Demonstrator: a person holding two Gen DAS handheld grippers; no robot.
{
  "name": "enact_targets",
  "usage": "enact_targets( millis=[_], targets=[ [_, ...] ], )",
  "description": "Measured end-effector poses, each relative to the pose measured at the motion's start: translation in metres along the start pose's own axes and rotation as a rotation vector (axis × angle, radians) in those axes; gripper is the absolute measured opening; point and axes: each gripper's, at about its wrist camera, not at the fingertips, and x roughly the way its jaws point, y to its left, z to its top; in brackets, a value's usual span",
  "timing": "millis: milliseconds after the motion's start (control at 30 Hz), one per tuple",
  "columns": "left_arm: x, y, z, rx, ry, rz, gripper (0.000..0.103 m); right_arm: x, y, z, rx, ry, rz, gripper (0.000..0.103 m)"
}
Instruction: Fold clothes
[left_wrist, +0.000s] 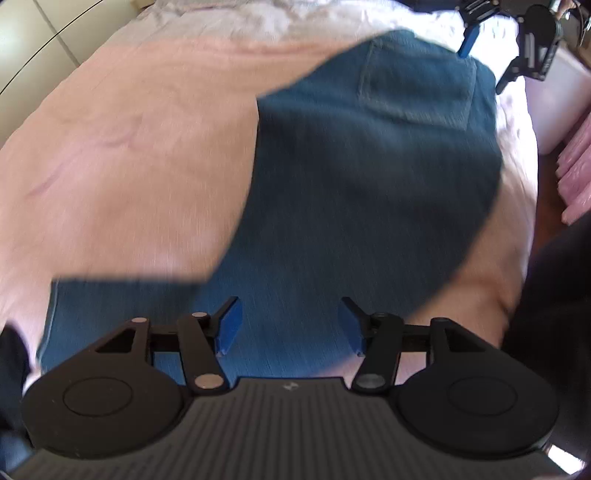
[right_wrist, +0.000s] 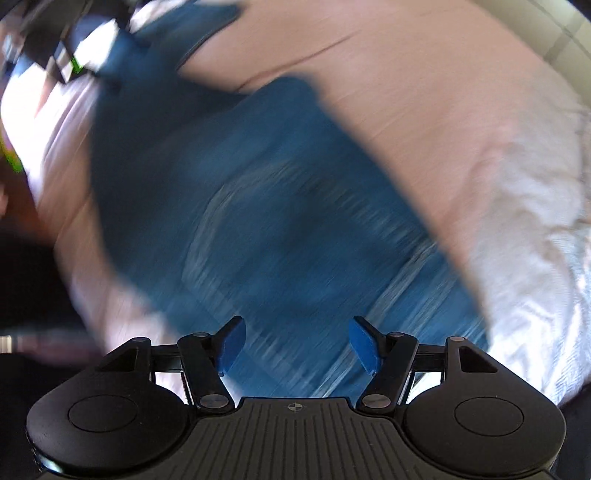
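A pair of blue jeans lies spread on a pink bedsheet. A back pocket shows at the far end. My left gripper is open and empty, hovering over the near end of the jeans. My right gripper is open and empty above the jeans, which are motion-blurred in the right wrist view. The right gripper also shows in the left wrist view at the top right, above the far end of the jeans.
The pink sheet covers the bed around the jeans. A white crumpled cover lies at the far end. Pale floor tiles show at the upper left. A white box and pink fabric stand off the bed's right side.
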Motion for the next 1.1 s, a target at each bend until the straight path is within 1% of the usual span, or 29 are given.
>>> enact_targets(
  millis=[33,67,100,167,233,300,333,367,400,433,500,567,633,733,833,867,1000,1100],
  targets=[
    [-0.002,-0.009,-0.008,0.011,0.018,0.031,0.059,0.004,0.011,-0.006,-0.043,0.01,-0.006,0.073],
    [-0.002,-0.016,-0.014,0.021,0.036,0.056,0.06,0.009,0.022,-0.01,-0.092,0.015,-0.031,0.079],
    [-0.001,-0.024,-0.019,0.029,0.051,0.073,0.06,0.015,0.03,-0.015,-0.129,0.016,-0.057,0.08],
    [0.005,-0.039,-0.023,0.047,0.073,0.108,0.061,0.029,0.047,-0.023,-0.201,0.015,-0.111,0.08],
    [0.011,-0.054,-0.022,0.064,0.077,0.13,0.062,0.041,0.053,-0.028,-0.242,0.003,-0.15,0.08],
    [0.013,-0.065,-0.015,0.064,0.06,0.145,0.062,0.045,0.054,-0.03,-0.236,-0.03,-0.178,0.078],
    [0.013,-0.069,-0.01,0.061,0.045,0.153,0.062,0.041,0.05,-0.029,-0.204,-0.053,-0.183,0.068],
    [0.012,-0.074,-0.005,0.059,0.031,0.162,0.062,0.032,0.043,-0.027,-0.166,-0.076,-0.169,0.049],
    [0.012,-0.078,-0.001,0.063,0.019,0.174,0.063,0.022,0.036,-0.026,-0.128,-0.099,-0.154,0.038],
    [0.011,-0.08,0.002,0.069,0.011,0.19,0.066,0.013,0.029,-0.025,-0.094,-0.12,-0.145,0.036],
    [0.008,-0.08,0.005,0.07,0.0,0.224,0.068,-0.007,0.022,-0.025,-0.073,-0.162,-0.158,0.024],
    [0.006,-0.071,0.0,0.056,0.011,0.255,0.068,-0.025,0.017,-0.025,-0.066,-0.202,-0.182,0.022],
    [0.005,-0.061,-0.006,0.043,0.024,0.284,0.069,-0.034,0.012,-0.025,-0.059,-0.224,-0.216,0.022],
    [0.01,-0.046,-0.018,0.048,0.059,0.319,0.071,-0.033,0.01,-0.022,-0.064,-0.234,-0.229,0.023],
    [0.025,-0.037,-0.026,0.066,0.084,0.323,0.071,-0.023,0.013,-0.018,-0.077,-0.241,-0.231,0.023],
    [0.029,-0.033,-0.024,0.059,0.079,0.315,0.07,-0.018,0.014,-0.016,-0.078,-0.242,-0.229,0.023],
    [0.028,0.003,-0.001,-0.007,-0.004,0.303,0.073,-0.027,-0.018,0.003,0.046,-0.291,-0.212,0.023],
    [0.028,0.042,0.027,-0.027,-0.076,0.321,0.075,-0.041,-0.056,0.029,0.125,-0.339,-0.258,0.023]
  ],
)
